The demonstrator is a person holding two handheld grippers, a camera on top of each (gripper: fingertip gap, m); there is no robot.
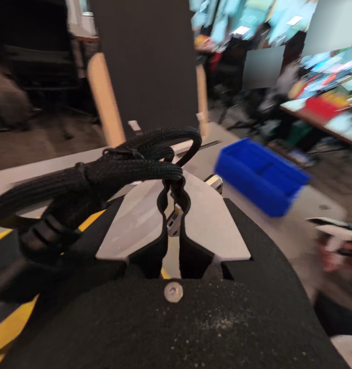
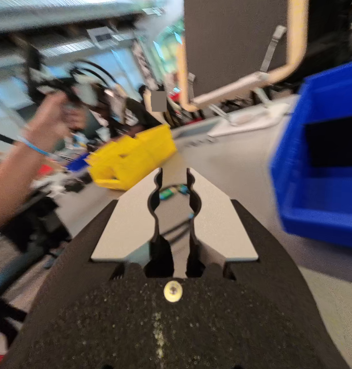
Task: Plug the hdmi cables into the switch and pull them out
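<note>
In the left wrist view my left gripper [image 1: 172, 180] is shut on a black braided HDMI cable [image 1: 111, 173]. The cable's tied coil hangs off to the left of the fingers, and a loop arches over the tips. Below the gap between the fingers lies a small silver switch [image 1: 173, 222] with ports on its side. In the right wrist view my right gripper [image 2: 174, 171] is open and empty above the grey table [image 2: 231, 179]. Thin black cables [image 2: 177, 229] and a small green and blue item [image 2: 171, 192] lie on the table between its fingers.
A blue bin [image 1: 261, 175] stands on the table right of the left gripper; it is close on the right in the right wrist view [image 2: 321, 159]. A yellow bin [image 2: 131, 157] lies ahead on the left, and a person's hand [image 2: 31, 143] is at far left. A dark panel [image 1: 147, 65] stands at the back.
</note>
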